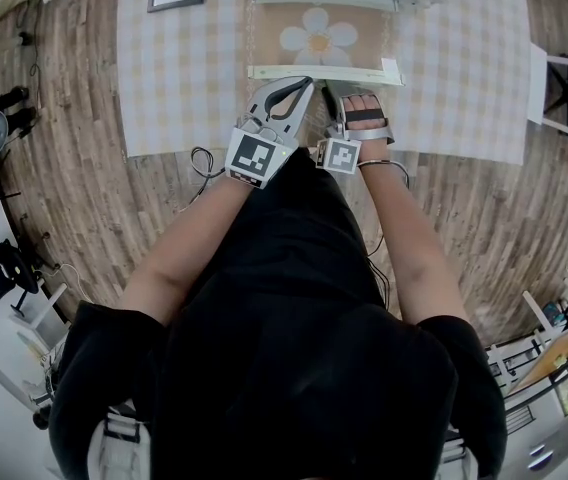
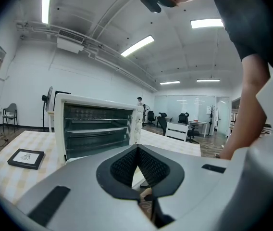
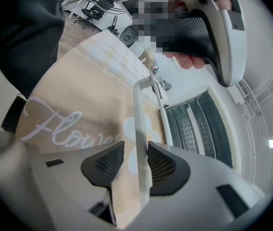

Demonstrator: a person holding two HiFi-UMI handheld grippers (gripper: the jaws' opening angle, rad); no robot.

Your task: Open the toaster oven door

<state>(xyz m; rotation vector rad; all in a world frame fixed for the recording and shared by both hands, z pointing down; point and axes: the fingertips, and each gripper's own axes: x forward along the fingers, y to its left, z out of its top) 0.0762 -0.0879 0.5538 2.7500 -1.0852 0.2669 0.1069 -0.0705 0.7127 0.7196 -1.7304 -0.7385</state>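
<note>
I am holding the right gripper released astride the handle of the lowered toaster oven door, left gripper clenched empty.

White boxy toaster oven: glossy painted metal. Its beige flower-printed door: smooth. Cream-checked tablecloth: matt cloth. Brown plank floor: grained wood.

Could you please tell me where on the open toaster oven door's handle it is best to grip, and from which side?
Take the handle near the middle of its long pale bar, coming from the person's side. The door lies folded down flat, so the bar runs along its near edge, raised off the panel. The right gripper straddles it, jaws open.
</note>
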